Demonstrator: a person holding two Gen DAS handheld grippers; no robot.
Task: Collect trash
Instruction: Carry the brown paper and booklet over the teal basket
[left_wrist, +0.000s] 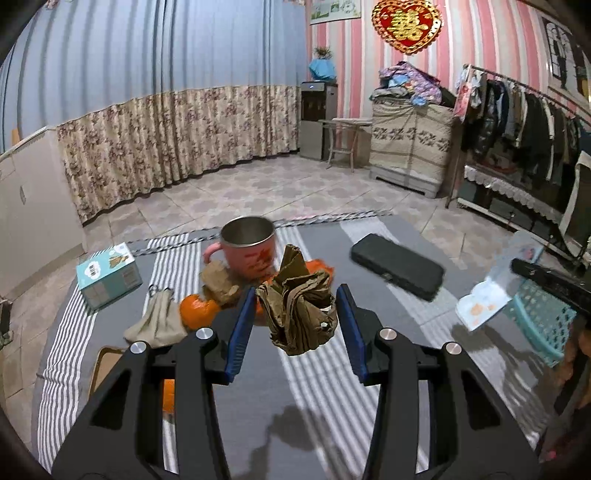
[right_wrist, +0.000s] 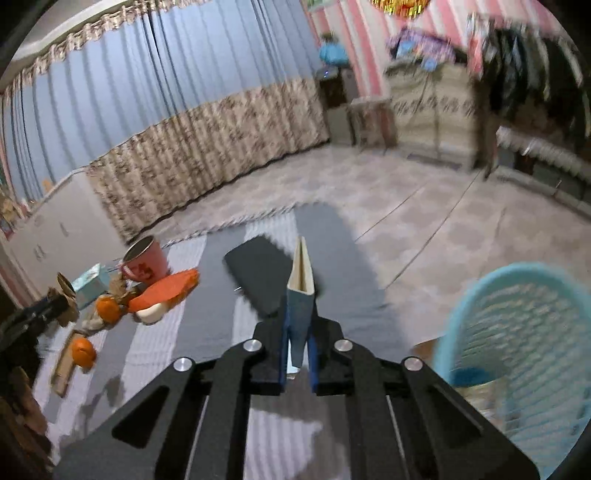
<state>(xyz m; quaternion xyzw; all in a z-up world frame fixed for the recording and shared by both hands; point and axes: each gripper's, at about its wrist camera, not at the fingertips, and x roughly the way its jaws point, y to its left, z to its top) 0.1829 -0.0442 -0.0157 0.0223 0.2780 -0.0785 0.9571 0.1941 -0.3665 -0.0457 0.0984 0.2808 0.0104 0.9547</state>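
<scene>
Two grippers each hold a piece of trash above a striped grey cloth (left_wrist: 369, 369). Nearest in the left wrist view, the left gripper (left_wrist: 295, 314) is clenched on a crumpled brown paper wad (left_wrist: 301, 317), its blue pads pressing the wad's sides and lifting it clear of the cloth. In the right wrist view, the right gripper (right_wrist: 297, 347) is squeezed tight on a flattened blue carton (right_wrist: 300, 295), which stands upright between the pads. Just to the right of it, near and blurred, is a light blue plastic basket (right_wrist: 517, 332); a box-like thing lies low inside it, too blurred to name.

Beyond the wad the way is crowded: an orange (left_wrist: 197, 310) and a beige cloth pouch (left_wrist: 157, 321) on the left, then a second crumpled brown paper (left_wrist: 219, 280) touching a pink mug (left_wrist: 249, 247). A teal box (left_wrist: 109, 273) lies further left. To the right lies a long black case (left_wrist: 397, 266), well apart from the mug. Far off, past the cloth's edge, a tiled floor (left_wrist: 258, 192) reaches a flowered curtain (left_wrist: 166, 125).
</scene>
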